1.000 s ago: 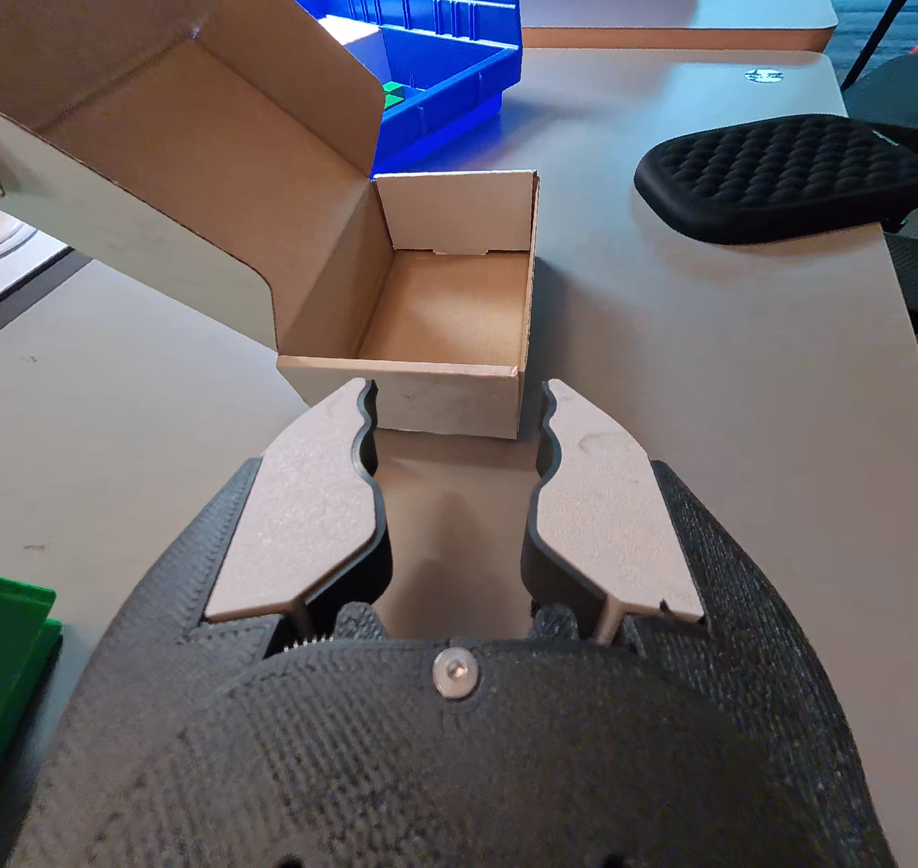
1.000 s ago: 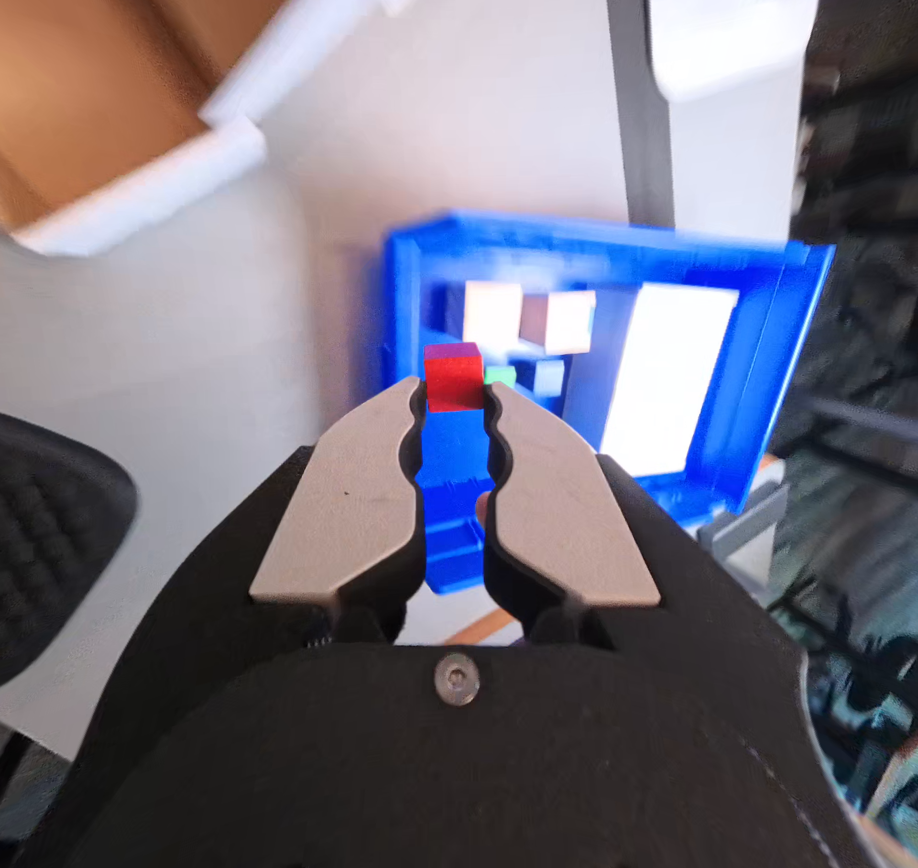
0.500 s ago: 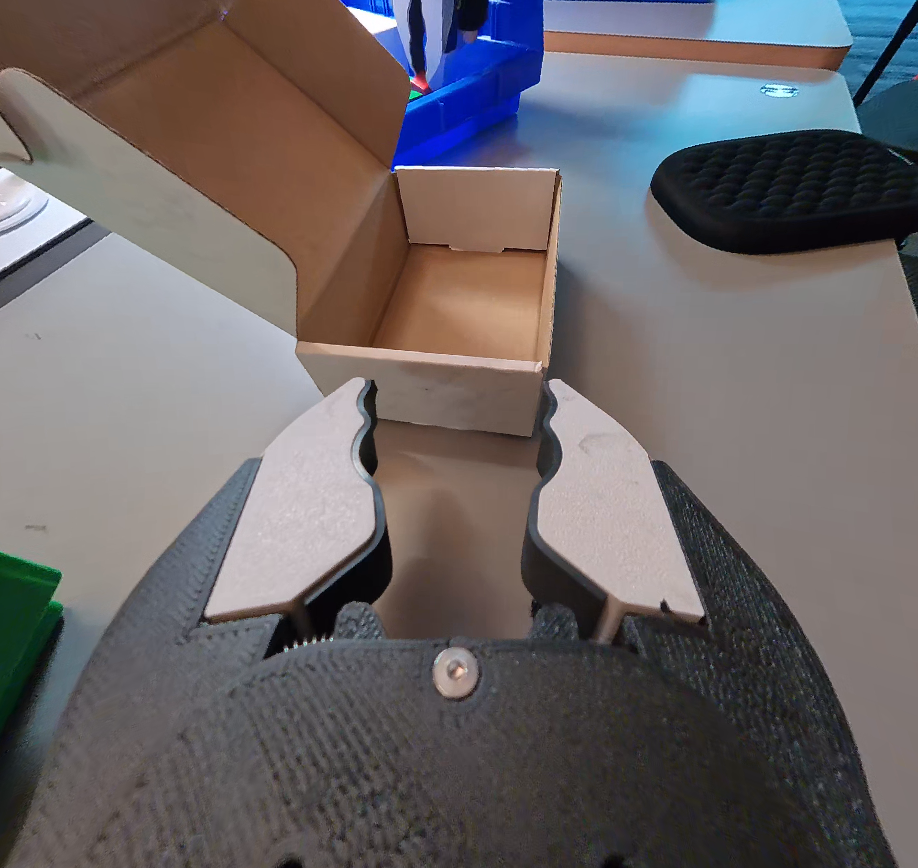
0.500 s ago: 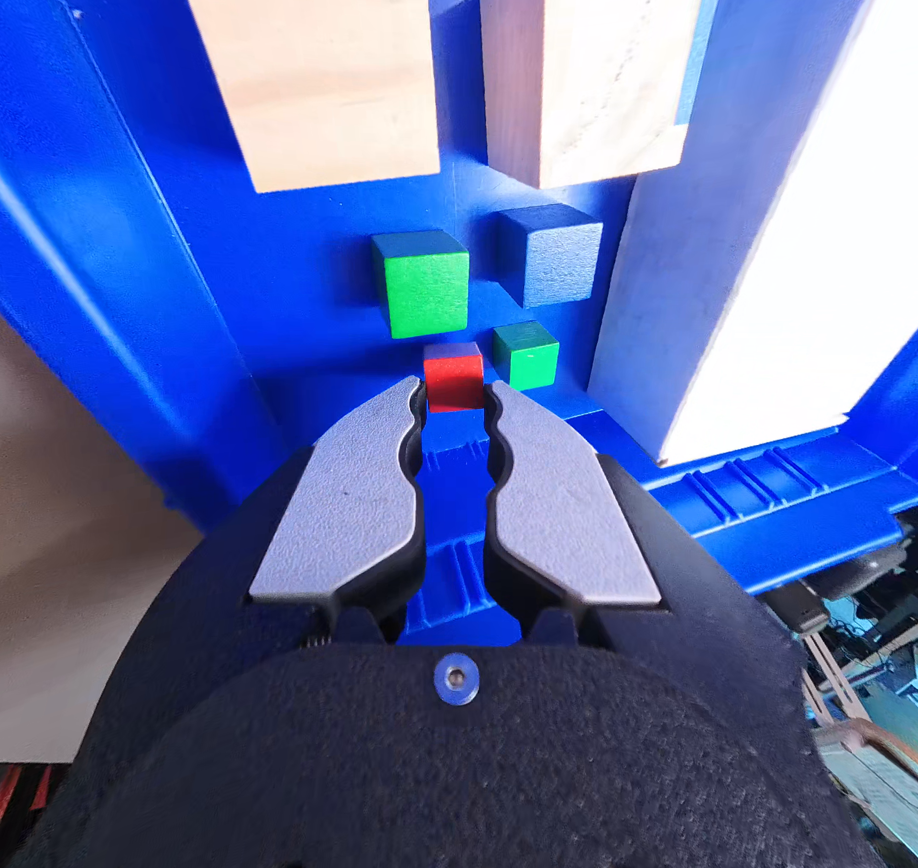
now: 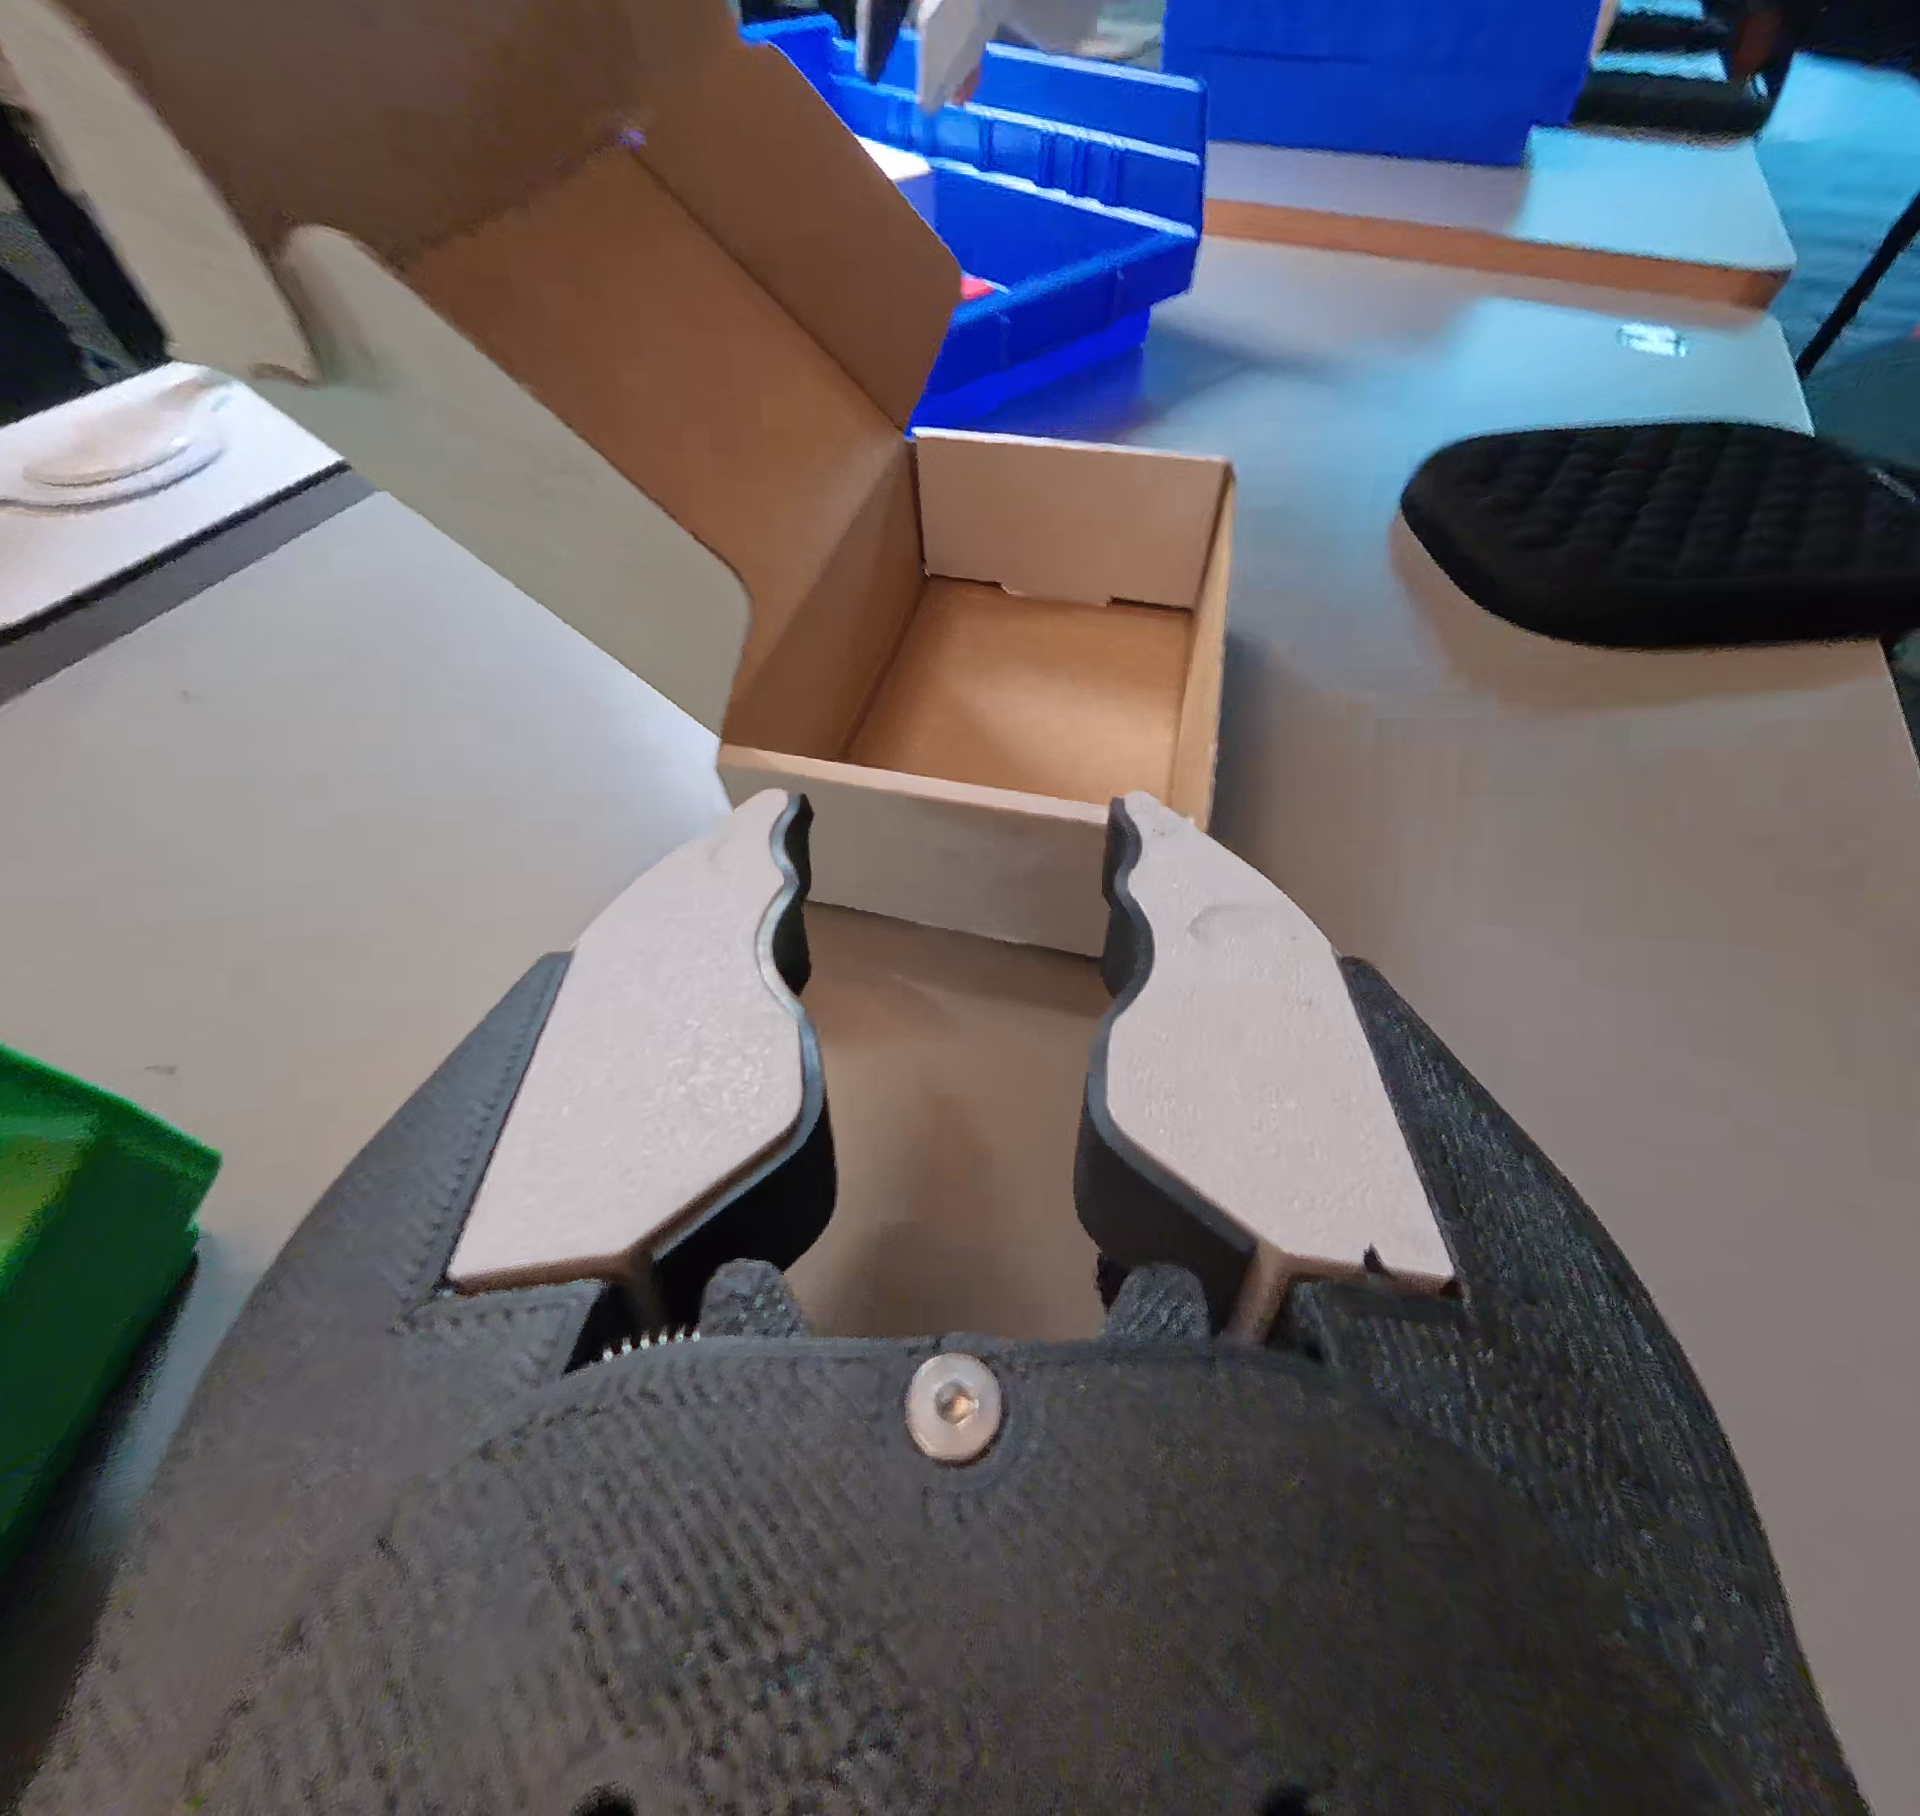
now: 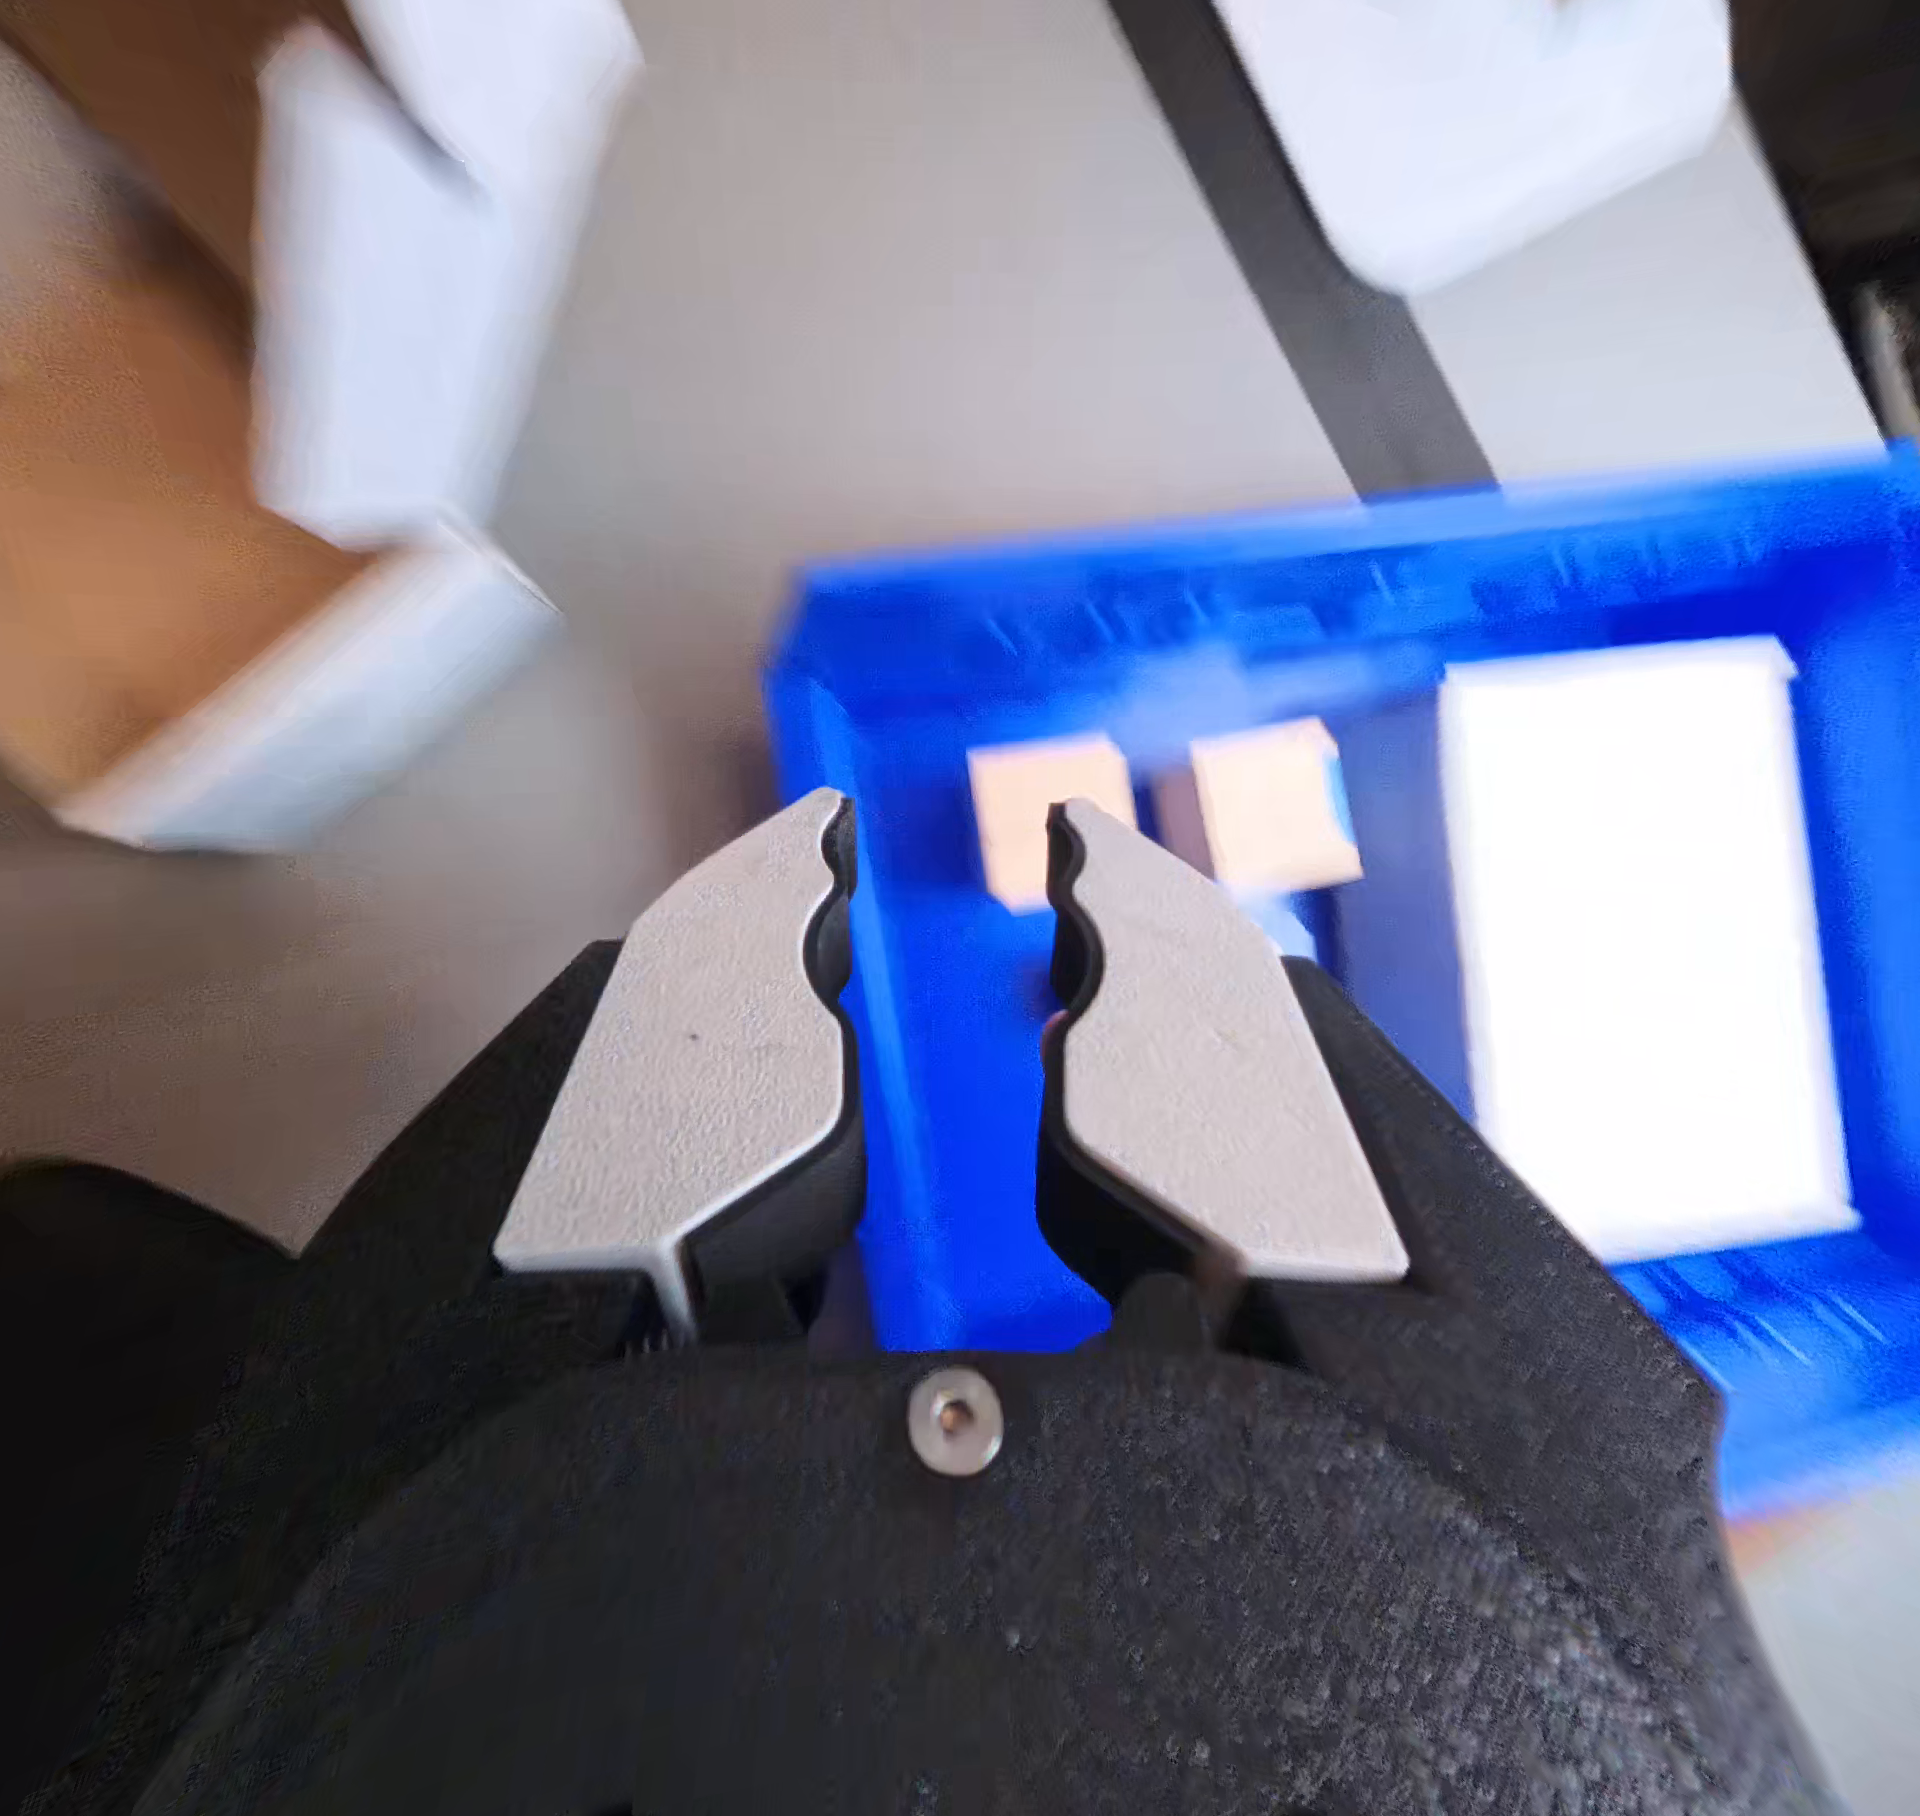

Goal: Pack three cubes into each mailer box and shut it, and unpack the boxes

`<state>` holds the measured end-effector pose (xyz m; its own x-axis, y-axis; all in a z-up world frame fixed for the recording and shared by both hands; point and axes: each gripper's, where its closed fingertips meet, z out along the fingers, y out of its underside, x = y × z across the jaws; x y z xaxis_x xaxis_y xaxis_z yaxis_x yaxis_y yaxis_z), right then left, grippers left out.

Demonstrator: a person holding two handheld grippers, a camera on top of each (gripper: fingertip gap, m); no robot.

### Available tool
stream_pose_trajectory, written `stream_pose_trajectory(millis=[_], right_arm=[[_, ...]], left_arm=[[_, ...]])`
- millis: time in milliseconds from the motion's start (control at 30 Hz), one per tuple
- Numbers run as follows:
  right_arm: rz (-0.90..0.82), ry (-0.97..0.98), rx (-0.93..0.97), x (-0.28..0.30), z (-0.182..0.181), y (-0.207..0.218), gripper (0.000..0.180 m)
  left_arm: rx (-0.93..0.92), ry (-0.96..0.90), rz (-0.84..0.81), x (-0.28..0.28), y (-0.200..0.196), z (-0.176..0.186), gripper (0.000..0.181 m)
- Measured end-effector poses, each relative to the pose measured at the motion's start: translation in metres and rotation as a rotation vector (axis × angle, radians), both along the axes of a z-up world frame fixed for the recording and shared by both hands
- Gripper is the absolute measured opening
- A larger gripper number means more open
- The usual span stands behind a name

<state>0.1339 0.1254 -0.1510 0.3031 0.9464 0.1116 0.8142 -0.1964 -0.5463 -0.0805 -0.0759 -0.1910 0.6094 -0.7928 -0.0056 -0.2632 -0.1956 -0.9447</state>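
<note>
While above the blue bin (image 6: 935, 1091), right gripper (image 6: 951, 816) parted, empty

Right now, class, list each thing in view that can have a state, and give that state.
Mailer box: open, lid raised, empty.
Left gripper: open, holding nothing.
Right gripper: open, holding nothing, above the bin.
Blue bin: holds wooden blocks and a white box.

Lab-like workroom, grey tables (image 5: 1507, 987), blue parts bins (image 5: 1049, 208), black pad (image 5: 1662, 530)
</note>
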Motion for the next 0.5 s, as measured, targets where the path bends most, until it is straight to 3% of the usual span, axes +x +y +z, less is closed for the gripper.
stream_pose_trajectory(millis=[67, 133, 333, 433, 500], right_arm=[[0.026, 0.242, -0.052, -0.034, 0.028, -0.027, 0.031], [0.039, 0.352, -0.077, -0.055, 0.035, -0.047, 0.031], [-0.038, 0.428, -0.121, -0.096, 0.005, -0.067, 0.034], [-0.081, 0.475, -0.076, -0.103, 0.003, -0.067, 0.015], [-0.092, 0.459, 0.037, -0.099, 0.003, -0.068, 0.013]], left_arm=[[0.015, -0.042, 0.046, -0.006, 0.009, 0.007, 0.046], [0.038, -0.082, 0.09, -0.011, 0.023, 0.017, 0.04], [0.016, -0.172, 0.129, -0.002, 0.061, 0.044, 0.039], [-0.019, -0.143, 0.161, 0.005, 0.074, 0.044, 0.036], [0.017, -0.104, 0.177, 0.005, 0.079, 0.043, 0.027]])
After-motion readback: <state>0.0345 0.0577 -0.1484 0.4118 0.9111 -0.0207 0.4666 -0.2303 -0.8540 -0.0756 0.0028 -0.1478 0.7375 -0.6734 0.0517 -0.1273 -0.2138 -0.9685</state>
